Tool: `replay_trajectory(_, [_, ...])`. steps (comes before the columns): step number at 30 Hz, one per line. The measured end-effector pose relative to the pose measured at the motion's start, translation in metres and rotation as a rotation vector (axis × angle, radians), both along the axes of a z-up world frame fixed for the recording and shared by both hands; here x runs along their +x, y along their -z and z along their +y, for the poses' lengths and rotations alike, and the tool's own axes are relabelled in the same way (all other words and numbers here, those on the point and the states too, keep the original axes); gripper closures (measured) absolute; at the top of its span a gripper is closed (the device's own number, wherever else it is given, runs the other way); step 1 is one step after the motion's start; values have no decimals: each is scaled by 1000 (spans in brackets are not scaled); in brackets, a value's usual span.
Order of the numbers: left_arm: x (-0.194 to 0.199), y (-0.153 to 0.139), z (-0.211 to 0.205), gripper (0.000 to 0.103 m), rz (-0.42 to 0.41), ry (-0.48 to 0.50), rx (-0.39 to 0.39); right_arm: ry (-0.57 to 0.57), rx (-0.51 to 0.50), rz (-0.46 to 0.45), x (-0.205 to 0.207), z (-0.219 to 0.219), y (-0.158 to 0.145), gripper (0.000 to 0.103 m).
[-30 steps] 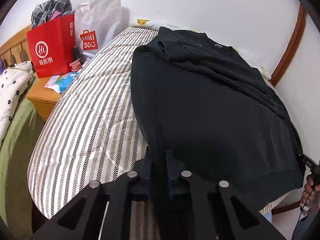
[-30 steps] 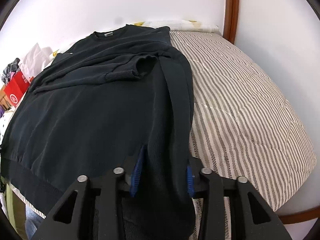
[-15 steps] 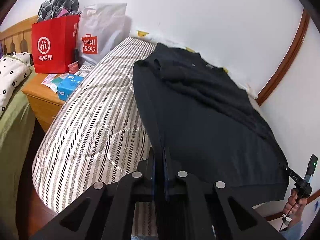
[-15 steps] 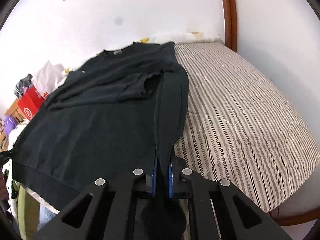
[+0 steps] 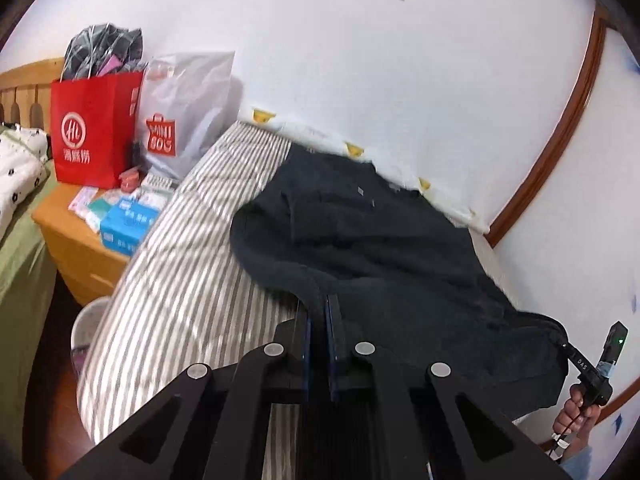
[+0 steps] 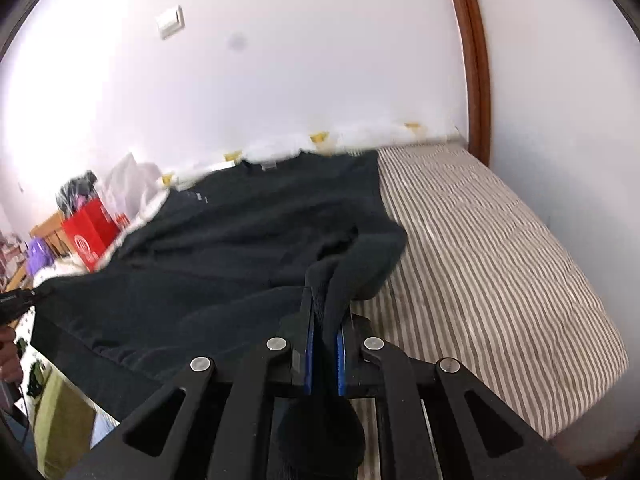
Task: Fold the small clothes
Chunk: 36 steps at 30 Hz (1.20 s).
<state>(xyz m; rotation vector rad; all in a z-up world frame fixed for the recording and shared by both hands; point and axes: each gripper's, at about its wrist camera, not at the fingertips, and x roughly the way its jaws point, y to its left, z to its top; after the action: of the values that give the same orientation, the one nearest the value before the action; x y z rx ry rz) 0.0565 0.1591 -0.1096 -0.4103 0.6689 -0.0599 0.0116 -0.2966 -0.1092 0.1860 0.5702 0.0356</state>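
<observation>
Striped bed (image 5: pixel 180 292) runs ahead of both tongs, carrying the black sweatshirt (image 5: pixel 384 248), which lies ahead of and between them. Sleeves look already tucked onto the body; hem edge is raised off the bed at both corners. Left tongs (image 5: pixel 318 320) clamped on the hem's left corner, right tongs (image 6: pixel 325 320) clamped on the right corner. Judgement: bottom-to-collar fold midway; hem not yet laid on the collar end, final smoothing left.
</observation>
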Motion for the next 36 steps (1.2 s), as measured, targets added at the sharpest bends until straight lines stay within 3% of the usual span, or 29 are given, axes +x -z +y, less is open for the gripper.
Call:
replay_trajectory(8, [72,-18,6,97,-27,-3,23,10,64,-60,64,-12,-28,95])
replay_trajectory(14, [139,-5,11,97,8,-25,14,40,106,-48,135,-25,-30,95])
replay_trajectory(24, [211,45,19,96,131,-78,20,67,115,76,231,-35,11,95])
replay_trajectory(36, [226,56,15,92,187,-67,79,90,76,260,281,-34,60,94])
